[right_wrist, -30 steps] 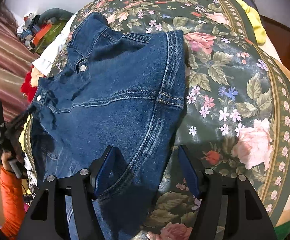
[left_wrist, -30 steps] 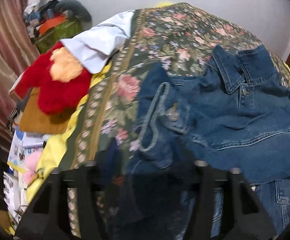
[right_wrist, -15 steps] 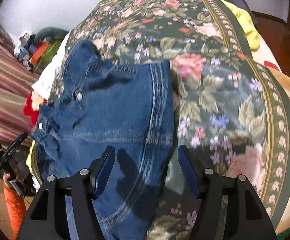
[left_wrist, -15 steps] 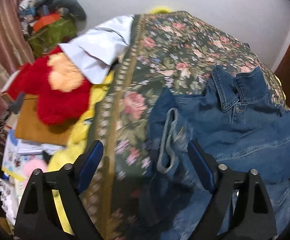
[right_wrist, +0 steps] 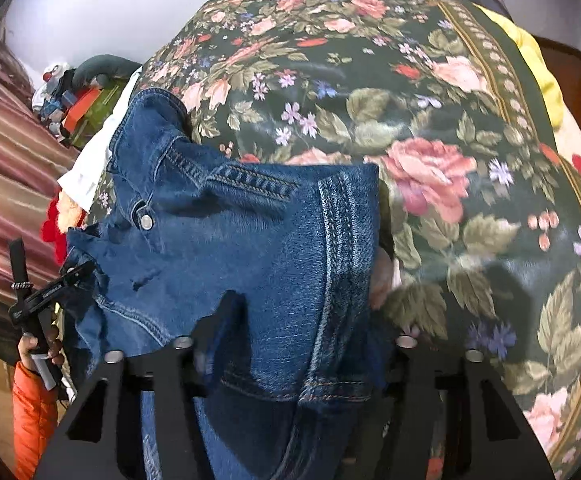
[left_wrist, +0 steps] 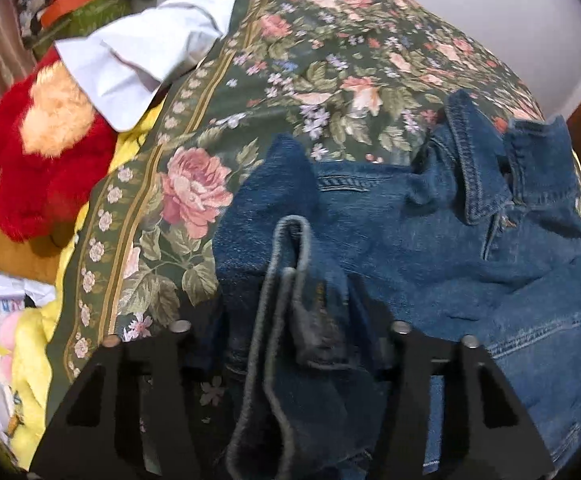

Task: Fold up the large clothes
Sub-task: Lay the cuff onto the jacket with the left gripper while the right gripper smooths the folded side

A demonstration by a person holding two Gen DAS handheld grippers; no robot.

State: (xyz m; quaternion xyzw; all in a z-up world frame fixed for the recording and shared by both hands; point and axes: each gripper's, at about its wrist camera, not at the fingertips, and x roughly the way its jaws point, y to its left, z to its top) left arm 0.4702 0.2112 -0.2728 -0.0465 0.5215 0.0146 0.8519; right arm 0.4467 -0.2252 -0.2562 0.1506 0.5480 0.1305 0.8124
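Observation:
A blue denim jacket (left_wrist: 430,248) lies collar-up on a dark floral bedspread (left_wrist: 310,72). In the left wrist view my left gripper (left_wrist: 290,344) stands wide open, with the jacket's left sleeve and cuff bunched between its fingers. In the right wrist view the jacket (right_wrist: 250,240) fills the lower left. My right gripper (right_wrist: 294,356) stands wide open too, with the jacket's right edge and thick seam draped between its fingers. The denim hides the fingertips of both grippers.
A red and tan plush toy (left_wrist: 42,152) and a white cloth (left_wrist: 138,52) lie off the bed's left side, above yellow bedding (left_wrist: 30,360). A cluttered pile (right_wrist: 74,96) sits by the wall. The left hand-held gripper and an orange sleeve (right_wrist: 34,400) show in the right view.
Both grippers have pushed forward and down onto the jacket's sides. Denim now lies between each pair of fingers. The left sleeve cuff has bunched up closer to the left camera.

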